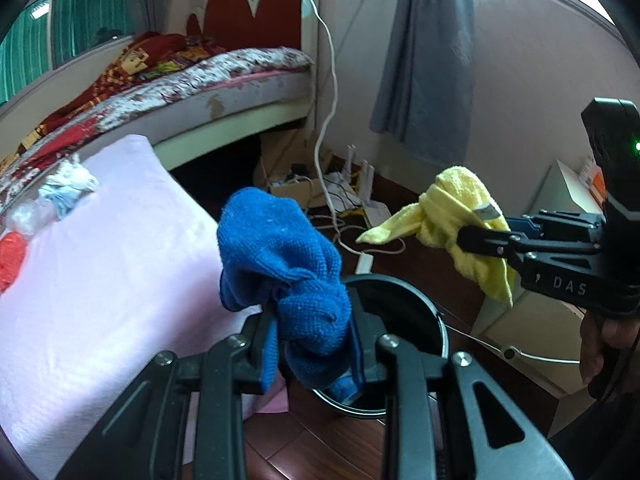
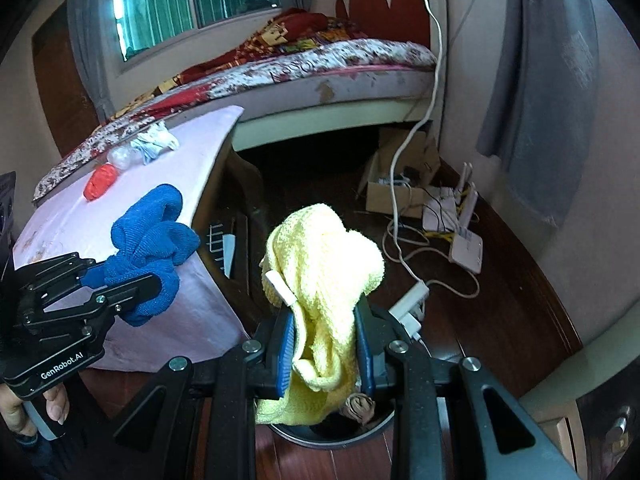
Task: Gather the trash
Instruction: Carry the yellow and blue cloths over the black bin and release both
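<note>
In the left wrist view, the left claw (image 1: 314,344) is pinching a crumpled blue microfibre cloth (image 1: 284,264), which bulges up above its 2 fingers and hangs over the round black trash bin (image 1: 420,312) standing on the dark wooden floor (image 1: 320,448). To the right, the right claw (image 1: 466,238) clamps a crumpled yellow terry cloth (image 1: 460,208) in the air, beyond the bin's far rim. On the pink-covered tabletop (image 1: 100,280), near its far left edge, lie a red crumpled wad (image 1: 10,258), a clear plastic ball (image 1: 24,216) and a white-and-pale-blue paper wad (image 1: 68,184). In the right wrist view, the right claw (image 2: 324,348) grips the yellow terry cloth (image 2: 324,264) directly above the bin (image 2: 320,440), where a brownish crumpled scrap (image 2: 360,406) shows inside. The left claw (image 2: 140,286) holds the blue cloth (image 2: 152,240) over the tabletop's (image 2: 192,312) near right edge.
</note>
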Motion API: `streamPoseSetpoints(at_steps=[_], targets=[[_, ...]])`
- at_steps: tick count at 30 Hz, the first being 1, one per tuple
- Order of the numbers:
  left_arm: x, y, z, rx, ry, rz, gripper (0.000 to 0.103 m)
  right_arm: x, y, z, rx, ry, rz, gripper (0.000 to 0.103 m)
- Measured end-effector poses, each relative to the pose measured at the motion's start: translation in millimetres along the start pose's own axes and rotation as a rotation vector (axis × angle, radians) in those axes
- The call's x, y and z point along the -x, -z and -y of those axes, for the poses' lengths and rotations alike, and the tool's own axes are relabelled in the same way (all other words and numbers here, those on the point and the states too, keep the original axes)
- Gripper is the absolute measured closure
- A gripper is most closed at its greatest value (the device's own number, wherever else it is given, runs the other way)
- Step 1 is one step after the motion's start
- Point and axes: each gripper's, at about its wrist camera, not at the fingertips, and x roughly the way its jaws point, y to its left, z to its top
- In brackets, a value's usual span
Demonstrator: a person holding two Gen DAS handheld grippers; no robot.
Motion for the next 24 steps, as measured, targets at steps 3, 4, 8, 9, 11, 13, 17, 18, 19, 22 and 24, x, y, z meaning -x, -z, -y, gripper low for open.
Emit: streamPoseSetpoints(at_steps=[3,4,8,9,11,13,17,18,19,22,24], targets=[[-9.8,4.3,7.5,-0.007,0.021,-0.026,0.074,-3.6,7.0,10.0,-0.01,0.007,-0.019,0.074],[-12.9,5.9,9.0,-0.006,0.03,-0.036,0.074,-4.8,9.1,11.3,-0.01,0.01,-0.025,0.074],[-27.9,15.1,16.9,0.0,0.063,-0.084,0.074,-14.2,18.8,17.0,-0.006,0.014,-0.066,0.074],[-29.7,16.9,19.0,-0.001,0.07,-0.089,0.074,-17.7,21.9,18.0,0.003,0.023,-0.077,0.074],[-36.9,18.8,23.0,-0.011,0.083,-0.107,0.074,-23.8,26.7,19.5,0.011,0.032,-0.097,0.074],[-43.8,21.5,22.9,-0.004,0.101,-0.124,0.074,-31.1,31.4,21.8,0.013,0.03,-0.117,0.074],[-65.1,31.3,21.9,0.011,0.14,-0.17,0.073,-49.6,41.7,25.3,0.025,0.031,-0.17,0.074],[-68.8,33.4,22.4,0.013,0.146,-0.177,0.073,-55.0,45.0,26.4,0.027,0.03,-0.188,0.074],[-72.2,35.6,22.6,0.013,0.147,-0.184,0.073,-58.8,47.6,27.1,0.029,0.03,-0.2,0.074],[-83.8,39.1,22.7,0.011,0.153,-0.208,0.073,-72.5,53.1,27.0,0.039,0.025,-0.237,0.074],[-91.4,40.7,22.4,0.015,0.159,-0.223,0.073,-81.1,56.7,24.5,0.057,0.028,-0.261,0.074]])
